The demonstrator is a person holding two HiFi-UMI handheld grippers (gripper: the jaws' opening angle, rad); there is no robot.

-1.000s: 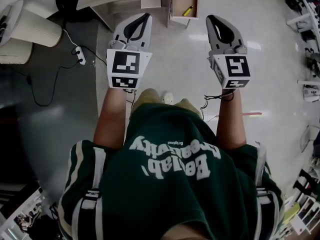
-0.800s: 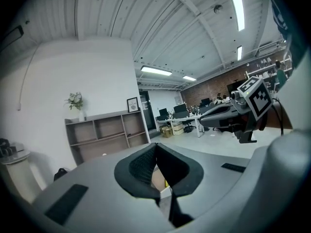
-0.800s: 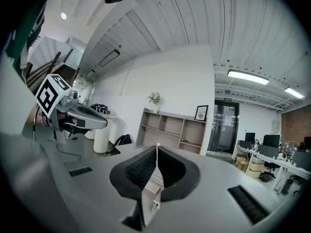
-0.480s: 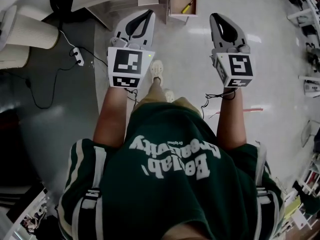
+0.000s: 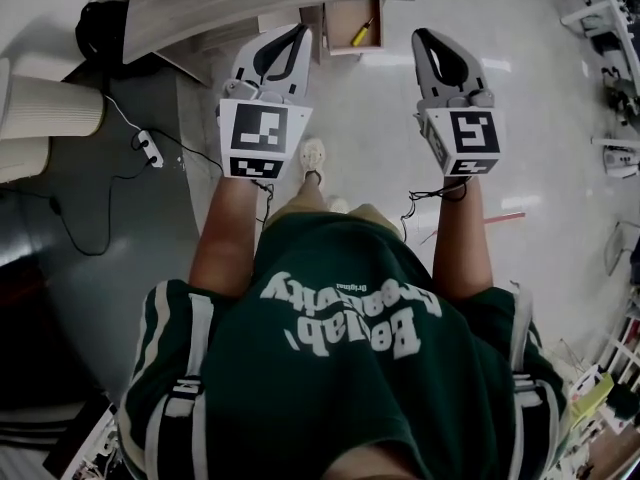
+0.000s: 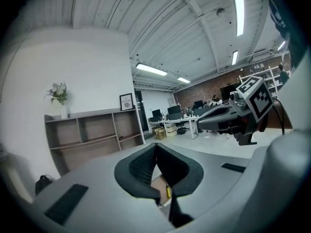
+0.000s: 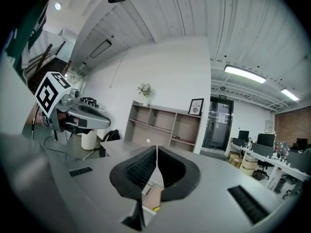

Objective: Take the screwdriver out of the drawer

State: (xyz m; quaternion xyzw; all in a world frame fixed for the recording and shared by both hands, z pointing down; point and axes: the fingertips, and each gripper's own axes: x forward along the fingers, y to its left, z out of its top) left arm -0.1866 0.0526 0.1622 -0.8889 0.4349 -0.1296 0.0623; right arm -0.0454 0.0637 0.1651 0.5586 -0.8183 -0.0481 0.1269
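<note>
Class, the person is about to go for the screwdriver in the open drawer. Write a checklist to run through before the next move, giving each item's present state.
1. Is the drawer open: ok; it is pulled out.
2. Is the screwdriver in sight: ok; it has a yellow handle and lies inside the drawer.
3. Nothing in the left claw: ok; it is shut and empty.
4. Nothing in the right claw: ok; it is shut and empty.
5. A claw opened for the grasp: not ok; both are shut.
6. A claw at the screwdriver: not ok; both are apart from it.
</note>
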